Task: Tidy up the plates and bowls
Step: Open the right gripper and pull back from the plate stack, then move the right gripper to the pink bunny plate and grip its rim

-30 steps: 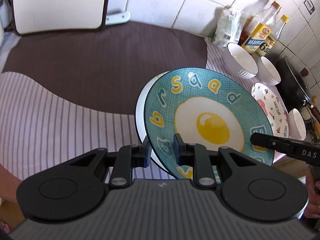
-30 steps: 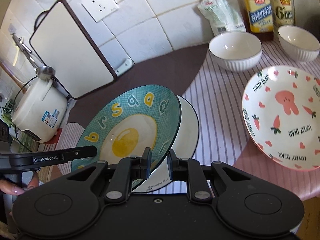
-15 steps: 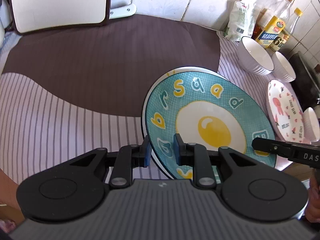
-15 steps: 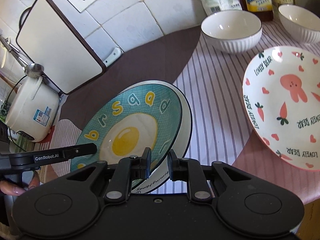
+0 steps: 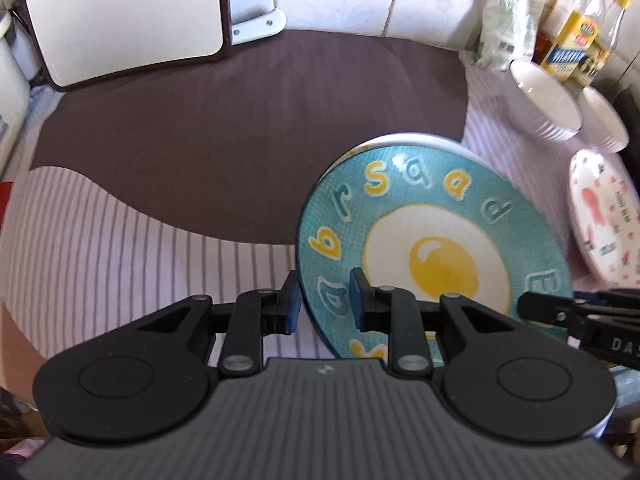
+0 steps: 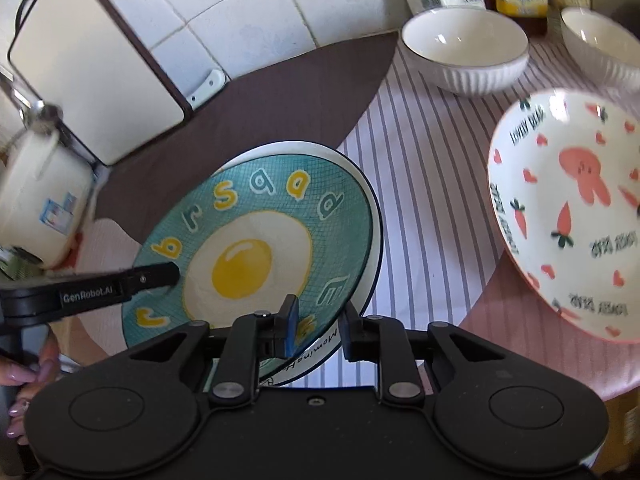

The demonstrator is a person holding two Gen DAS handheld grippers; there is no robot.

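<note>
A teal plate with a fried-egg picture point(image 5: 436, 248) point(image 6: 256, 248) rests on a white plate point(image 6: 370, 216), whose rim point(image 5: 416, 138) shows behind it. My left gripper point(image 5: 323, 302) is shut on the teal plate's near-left rim. My right gripper point(image 6: 318, 326) is shut on the opposite rim, its fingers around both plates' edges. Each gripper's finger shows in the other's view. A pink rabbit plate point(image 6: 568, 208) point(image 5: 604, 216) lies to the right. Two white ribbed bowls point(image 6: 464, 50) point(image 6: 600, 44) stand at the back right.
A white cutting board point(image 5: 124, 12) leans on the tiled wall at the back left. A rice cooker point(image 6: 40, 200) stands at the left. Oil bottles point(image 5: 580, 36) and a bag point(image 5: 508, 28) stand behind the bowls. A brown and striped cloth point(image 5: 224, 128) covers the counter.
Both grippers and the teal plate have come down toward the white plate, so it now lies nearly flat on it. The grips have not changed.
</note>
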